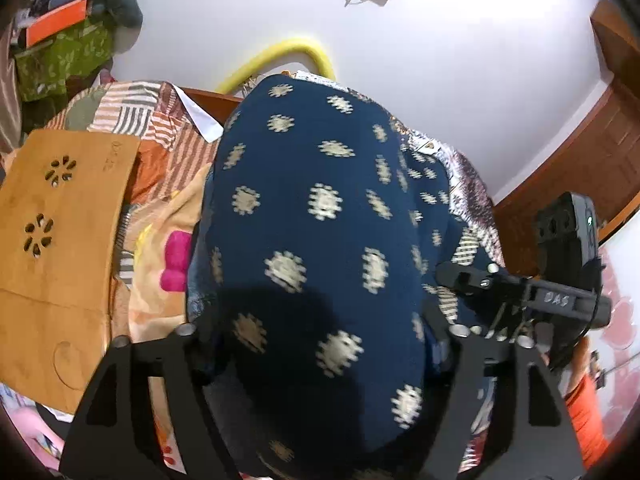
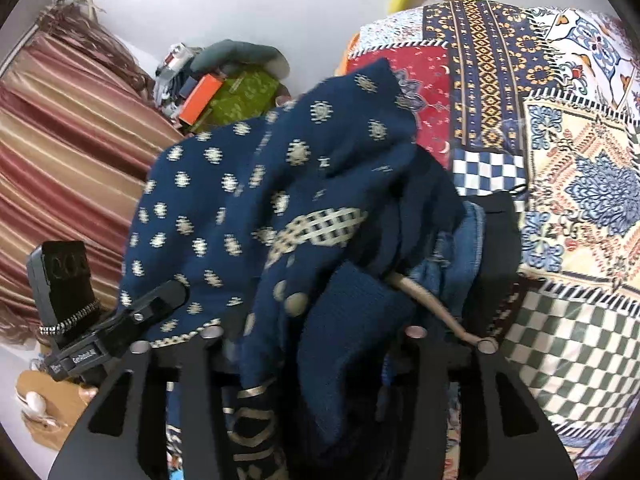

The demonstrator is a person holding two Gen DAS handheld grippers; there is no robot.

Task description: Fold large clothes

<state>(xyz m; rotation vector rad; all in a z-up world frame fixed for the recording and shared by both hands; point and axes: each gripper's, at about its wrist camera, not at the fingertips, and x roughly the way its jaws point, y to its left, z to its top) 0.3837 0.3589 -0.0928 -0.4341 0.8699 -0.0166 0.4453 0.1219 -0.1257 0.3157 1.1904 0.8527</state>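
2-handed now: lifting the navy printed garment (image 1: pixel 320 200) above the bed, with its patchwork bedspread (image 2: pixel 580 160) lying below and to the right. Seeing the cloth spread broad and fairly smooth over the left claw (image 1: pixel 320 340), while bunching in thick, twisted folds at the right claw (image 2: pixel 312 340). Not being able to tell whether either claw is apart or clamped, since cloth is covering the fingertips in both views; merely judging from the hang that each is gripping fabric.

Judging the step as opening the garment out before the 1st fold. Doing it well probably means:

- drawing the 2 claws apart until the top edge is running straight between them;
- shaking loose the bunched right side, where several layers seem to be caught together;
- keeping clear of the blue jeans (image 2: pixel 460 252) heaped just beyond the right claw, to avoid dragging them along;
- lowering the garment flat onto bare bedspread, hem 1st, rather than dropping it.
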